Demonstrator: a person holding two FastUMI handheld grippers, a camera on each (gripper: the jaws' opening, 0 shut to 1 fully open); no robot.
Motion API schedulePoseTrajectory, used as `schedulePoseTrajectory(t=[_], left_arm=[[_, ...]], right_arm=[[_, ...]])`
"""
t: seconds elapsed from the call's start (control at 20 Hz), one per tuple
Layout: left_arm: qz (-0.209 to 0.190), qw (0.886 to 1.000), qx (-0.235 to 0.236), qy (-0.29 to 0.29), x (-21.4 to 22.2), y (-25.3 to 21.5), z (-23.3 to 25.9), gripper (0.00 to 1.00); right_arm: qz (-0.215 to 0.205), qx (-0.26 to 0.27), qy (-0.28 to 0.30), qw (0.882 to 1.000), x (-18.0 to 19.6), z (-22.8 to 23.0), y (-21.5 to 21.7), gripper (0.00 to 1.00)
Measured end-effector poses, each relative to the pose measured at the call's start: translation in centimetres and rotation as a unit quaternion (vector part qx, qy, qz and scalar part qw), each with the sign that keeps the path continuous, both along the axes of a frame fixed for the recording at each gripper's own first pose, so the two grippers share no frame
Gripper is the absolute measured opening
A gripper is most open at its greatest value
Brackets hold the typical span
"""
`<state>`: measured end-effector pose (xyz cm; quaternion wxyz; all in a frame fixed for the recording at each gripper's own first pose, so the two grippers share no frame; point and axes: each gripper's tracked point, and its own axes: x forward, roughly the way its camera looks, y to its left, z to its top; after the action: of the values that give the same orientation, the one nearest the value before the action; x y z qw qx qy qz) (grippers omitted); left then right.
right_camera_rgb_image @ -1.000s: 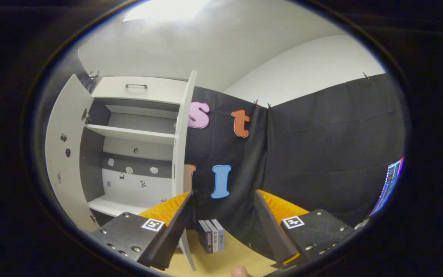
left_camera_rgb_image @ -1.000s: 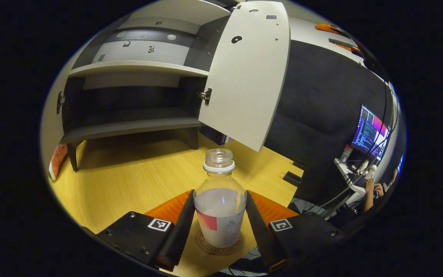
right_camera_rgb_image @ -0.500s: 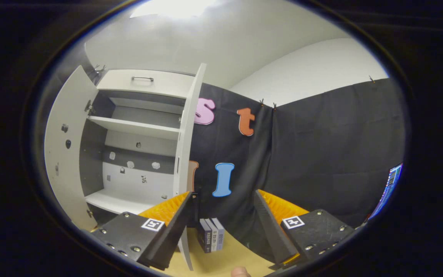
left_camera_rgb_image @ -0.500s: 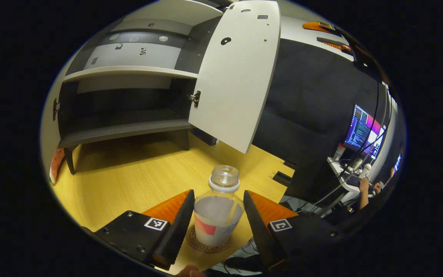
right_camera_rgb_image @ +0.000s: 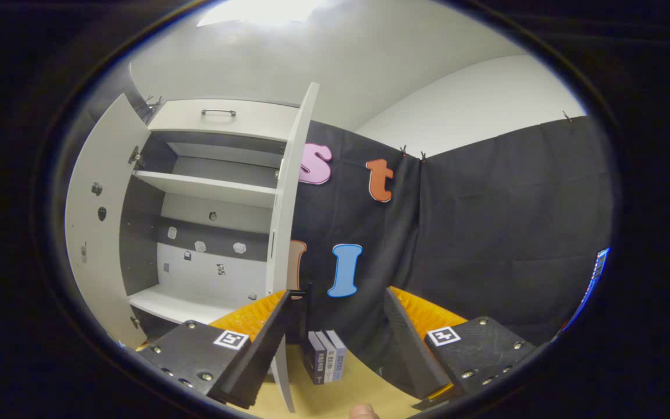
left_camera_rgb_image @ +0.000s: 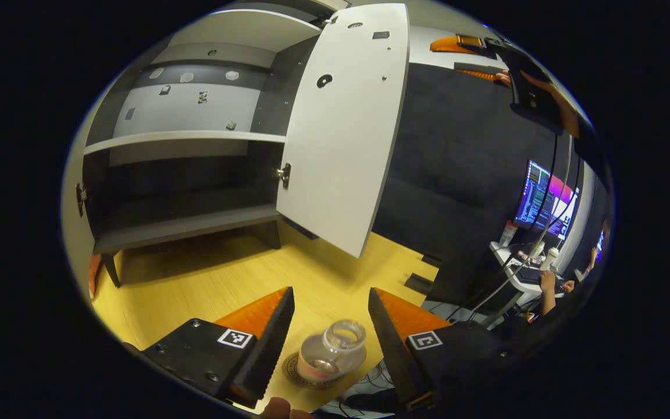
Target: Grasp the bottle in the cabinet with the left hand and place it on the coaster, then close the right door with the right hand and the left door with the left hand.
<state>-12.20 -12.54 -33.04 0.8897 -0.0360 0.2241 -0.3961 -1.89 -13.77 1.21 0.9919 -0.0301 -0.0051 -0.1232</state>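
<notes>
Yellow wood grain covers the table, with the cabinet standing at its far side, both doors swung wide. In the left gripper view we see the bottle at 6 o'clock, standing on the round coaster near the table's front edge. Our left gripper is spread open above it, one finger to each side and neither one touching. So the placing looks done to us, and the doors remain.

It is a small, clear bottle with a wide, uncapped mouth, a white collar ring below the neck, a pale label with a pink patch, and something whitish in its lower part. We judge it light, rigid and somewhat slick. With no cap it could spill if knocked, so any fresh hold should go around the labelled body, not the neck.

In the right gripper view our right gripper is likewise open and empty, pointing at the black cloth wall. The right door stands edge-on at 11 o'clock, the left door at 9 o'clock, and a few books stand just beyond the fingers. We judge the door's free edge the best place to push.
</notes>
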Motion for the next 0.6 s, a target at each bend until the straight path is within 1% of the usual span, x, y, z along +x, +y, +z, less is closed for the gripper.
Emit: schedulePoseTrajectory(t=[0.2,0.3,0.45,0.5,0.55,0.6], left_arm=[[0.022,0.999,-0.022,-0.030,1.9,0.1,4.6,0.82],[0.046,0.997,-0.029,-0.047,3.3,0.7,6.8,0.82],[0.096,0.992,-0.018,-0.076,5.7,2.7,9.7,0.83],[0.114,0.990,-0.019,-0.083,6.4,3.1,10.6,0.86],[0.128,0.987,-0.022,-0.091,6.9,3.9,11.6,0.96],[0.141,0.985,-0.022,-0.098,7.4,4.5,12.2,0.96]], right_arm=[[0.002,0.005,0.004,1.000,1.2,-0.7,-0.3,0.93],[0.004,0.011,0.003,1.000,1.6,-1.0,-0.5,0.93],[0.006,0.017,0.005,1.000,2.3,-1.5,-0.7,0.96],[0.006,0.020,0.006,1.000,2.5,-1.9,-0.7,0.96],[0.008,0.023,0.008,1.000,2.7,-2.2,-0.7,0.96],[0.010,0.026,0.011,1.000,2.9,-2.6,-0.6,0.93]])
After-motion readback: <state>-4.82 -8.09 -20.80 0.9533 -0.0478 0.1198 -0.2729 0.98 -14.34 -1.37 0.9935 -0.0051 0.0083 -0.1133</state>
